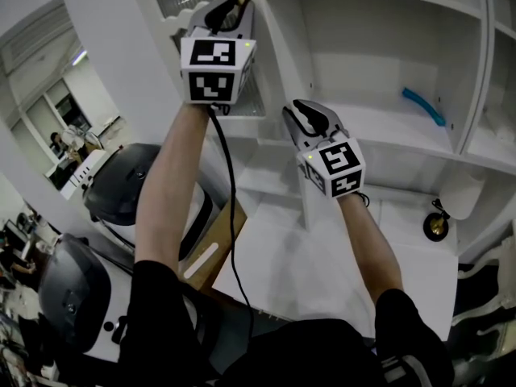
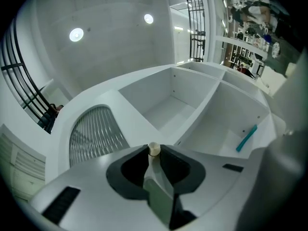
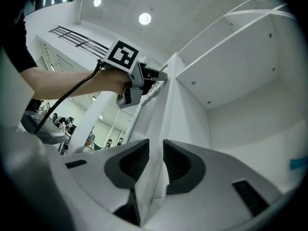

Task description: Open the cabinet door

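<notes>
gripping the cabinet door [image 3: 169, 95] edge: left claw [image 2: 154, 159] pinches beside its knob [image 2: 153, 148], right claw [image 3: 155, 148] apparently clamps lower down.

Head view, clock positions taken from frame centre.

- The white open-shelf cabinet [image 1: 476, 79] spans 12 to 3 o'clock.
- The white door with ribbed glass panel [image 3: 166, 114] stands edge-on at the cabinet's left side, around 12 o'clock.
- At 12 o'clock the left gripper [image 1: 230, 10] is on the door's upper end, with the small round cream knob [image 2: 153, 149] between its jaws.
- Toward 1 o'clock, lower down, the right gripper [image 1: 306, 121] has the door's edge between its jaws.
- The teal curved tool [image 1: 423, 106] lies on a shelf at 2 o'clock.
- The round brass object on a black base [image 1: 436, 226] sits on the lower surface at 4 o'clock.
- The brown cardboard box [image 1: 226, 248] is at 7 o'clock, below the door.
</notes>
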`<state>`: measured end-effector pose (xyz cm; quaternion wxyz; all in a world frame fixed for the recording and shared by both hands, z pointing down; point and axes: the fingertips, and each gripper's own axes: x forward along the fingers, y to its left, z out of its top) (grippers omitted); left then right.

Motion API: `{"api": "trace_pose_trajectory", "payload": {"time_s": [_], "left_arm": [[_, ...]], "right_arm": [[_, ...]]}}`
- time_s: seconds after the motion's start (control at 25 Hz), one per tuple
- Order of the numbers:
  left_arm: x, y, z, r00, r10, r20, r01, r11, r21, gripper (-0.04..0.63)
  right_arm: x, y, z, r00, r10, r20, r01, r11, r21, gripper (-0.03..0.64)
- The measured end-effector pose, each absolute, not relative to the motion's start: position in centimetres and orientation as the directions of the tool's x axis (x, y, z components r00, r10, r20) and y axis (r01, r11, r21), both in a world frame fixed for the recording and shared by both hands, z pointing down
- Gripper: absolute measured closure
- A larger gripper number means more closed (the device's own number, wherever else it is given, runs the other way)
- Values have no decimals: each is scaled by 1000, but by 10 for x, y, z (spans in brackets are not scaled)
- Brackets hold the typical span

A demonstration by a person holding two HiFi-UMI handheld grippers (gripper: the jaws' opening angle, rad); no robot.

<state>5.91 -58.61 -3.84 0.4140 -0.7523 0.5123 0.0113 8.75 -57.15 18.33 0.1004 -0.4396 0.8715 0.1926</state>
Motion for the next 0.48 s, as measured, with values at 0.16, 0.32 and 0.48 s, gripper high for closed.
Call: {"api": "trace_pose_trajectory", "payload": {"time_s": [0.16,0.32,0.48], "left_arm": [[57,-581,-39,484,-752,-448,-787,-150,-598,514],[53,-573,-38,505,-734,-455,-791,-181,-585,514],[48,-567,-38,522,-718,-460,-792,-208,-574,515]], "right_arm": [[84,-573,182,-601,-729,-327,-799,545,253,503],[79,-575,184,-626,-718,-306,-780,572,255,494],[69,-574,187,-657,-697,-287,-754,610,244,497]]}}
